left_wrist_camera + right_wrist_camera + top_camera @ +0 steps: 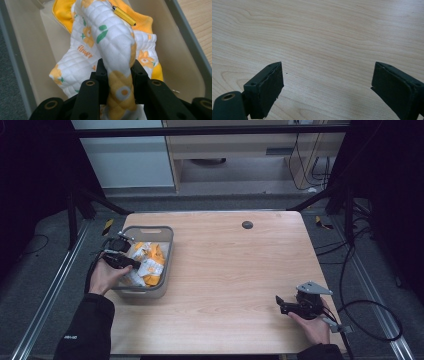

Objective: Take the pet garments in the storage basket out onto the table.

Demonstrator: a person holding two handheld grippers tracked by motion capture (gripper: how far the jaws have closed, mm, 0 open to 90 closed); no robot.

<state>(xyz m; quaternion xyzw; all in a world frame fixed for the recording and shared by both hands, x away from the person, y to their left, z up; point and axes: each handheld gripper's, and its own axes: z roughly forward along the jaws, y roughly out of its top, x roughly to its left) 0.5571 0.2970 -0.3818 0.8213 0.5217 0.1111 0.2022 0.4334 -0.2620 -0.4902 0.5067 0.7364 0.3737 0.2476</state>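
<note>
Cloth (117, 50), 1 in 1 bin (168, 251), pinched by left gripper (119, 72); right gripper (327, 87) open.

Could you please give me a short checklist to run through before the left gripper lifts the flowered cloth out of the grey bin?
1. Left gripper clamped on the flowered cloth: ok.
2. Cloth bunched between the jaws, not caught by an edge: ok.
3. Yellow pen-like stick lies loose on the cloth and may slide off: not ok.
4. Cloth free of the grey bin: cannot tell.
5. Right gripper open, over bare table: ok.
</note>
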